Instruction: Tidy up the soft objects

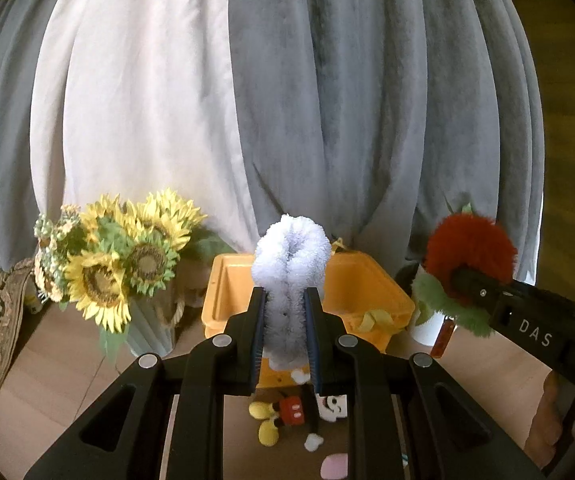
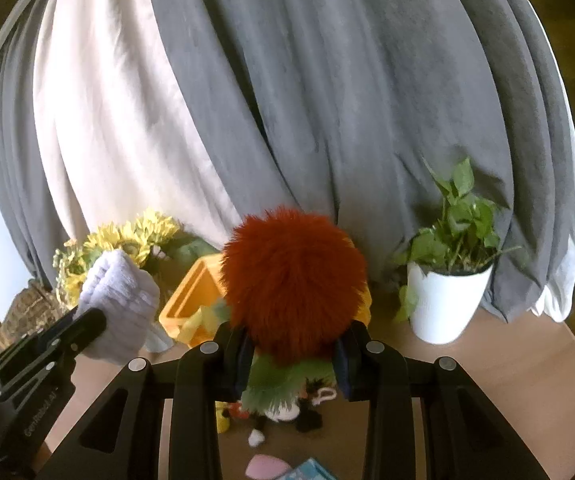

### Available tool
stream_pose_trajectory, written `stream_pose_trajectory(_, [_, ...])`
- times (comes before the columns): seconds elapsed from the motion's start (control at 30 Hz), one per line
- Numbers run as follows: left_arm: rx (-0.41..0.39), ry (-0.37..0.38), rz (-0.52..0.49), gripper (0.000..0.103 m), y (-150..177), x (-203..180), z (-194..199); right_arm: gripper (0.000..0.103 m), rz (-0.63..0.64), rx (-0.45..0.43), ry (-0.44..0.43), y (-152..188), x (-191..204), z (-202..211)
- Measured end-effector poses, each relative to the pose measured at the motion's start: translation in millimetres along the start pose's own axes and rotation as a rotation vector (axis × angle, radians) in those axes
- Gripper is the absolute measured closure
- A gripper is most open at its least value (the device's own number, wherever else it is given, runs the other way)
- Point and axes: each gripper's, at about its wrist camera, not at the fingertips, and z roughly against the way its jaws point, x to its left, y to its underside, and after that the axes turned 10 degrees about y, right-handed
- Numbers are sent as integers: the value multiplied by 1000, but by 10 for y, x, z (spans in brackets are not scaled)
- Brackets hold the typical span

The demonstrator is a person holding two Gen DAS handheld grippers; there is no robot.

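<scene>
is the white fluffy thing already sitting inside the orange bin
No, the white fluffy toy is clamped between the left gripper fingers, held up in front of the orange bin.

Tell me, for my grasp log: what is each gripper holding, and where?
Left gripper pinches the white fluffy toy at its lower middle; right gripper clamps the red pom-pom toy near its base.

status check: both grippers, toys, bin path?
Left hand-held gripper shut on white plush. Right hand-held gripper shut on red plush. Yellow bin ahead, unobstructed.
</scene>
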Motion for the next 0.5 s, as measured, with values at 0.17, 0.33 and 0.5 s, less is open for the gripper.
stream_pose_trajectory(0.17, [-22,-6,-9,84,-98,36,-96,69,12,-13,-12,-108,30,-123])
stream_pose_trajectory(0.33, [-38,-20,-18,84,-195,54,-213,69,20,-20,-28,-209,59,-273])
stream_pose_trajectory(0.5, [-46,-30,-23,84,-286,105,-377,69,30,-19,-42,-301,104,-459])
